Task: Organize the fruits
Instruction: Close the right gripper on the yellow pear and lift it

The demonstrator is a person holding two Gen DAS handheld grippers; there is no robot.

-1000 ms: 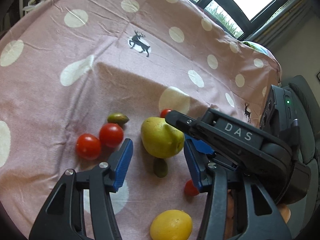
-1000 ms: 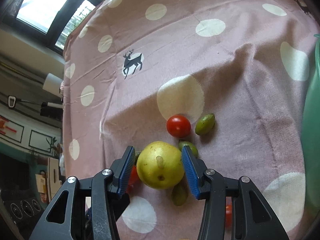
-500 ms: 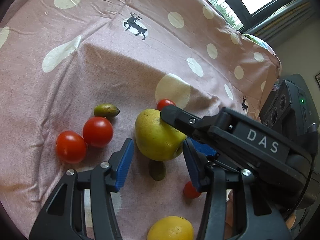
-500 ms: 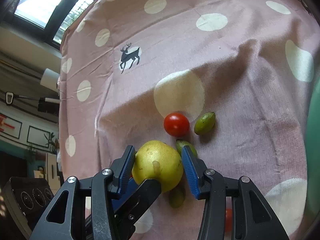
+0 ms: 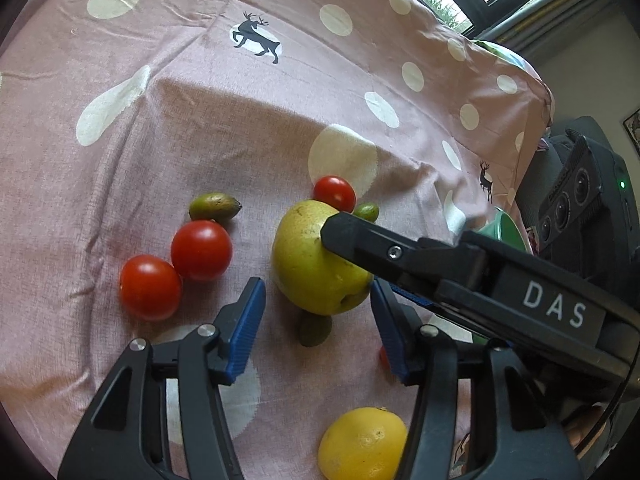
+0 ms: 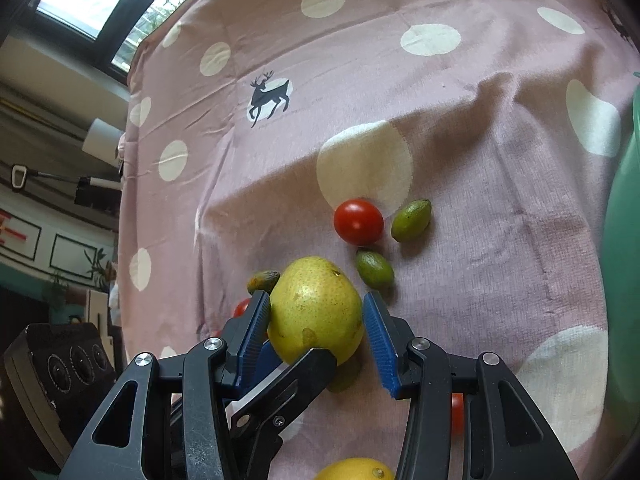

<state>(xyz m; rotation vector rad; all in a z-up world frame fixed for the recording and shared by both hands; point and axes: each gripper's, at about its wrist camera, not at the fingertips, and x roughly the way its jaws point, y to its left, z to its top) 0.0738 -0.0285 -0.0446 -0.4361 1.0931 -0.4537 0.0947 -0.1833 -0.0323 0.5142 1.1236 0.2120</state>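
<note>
**Fruit on the dotted cloth, two grippers at the pear**

- Left gripper (image 5: 318, 322): jaws spread, nothing between the blue pads; the pear sits just ahead of the gap.
- Two tomatoes (image 5: 176, 268): ahead and left of the left gripper, touching each other.
- Green olive-like fruit (image 5: 214, 206): just beyond those tomatoes.
- Pear (image 6: 316, 312): yellow-green, between the right gripper's pads; the left pad touches it, whether the right pad does cannot be told.
- Right gripper (image 6: 316, 332): jaws around the pear, reaching in from the left gripper's right side.
- Single tomato (image 6: 359, 222): beyond the pear, with two small green fruits (image 6: 411, 220) just to its right.
- Lemon (image 5: 362, 444): close under the left gripper, between its arms.
- Pink polka-dot cloth (image 6: 460, 92): under everything, printed with deer.
- Green container (image 6: 624, 232): at the right gripper's far right.
</note>
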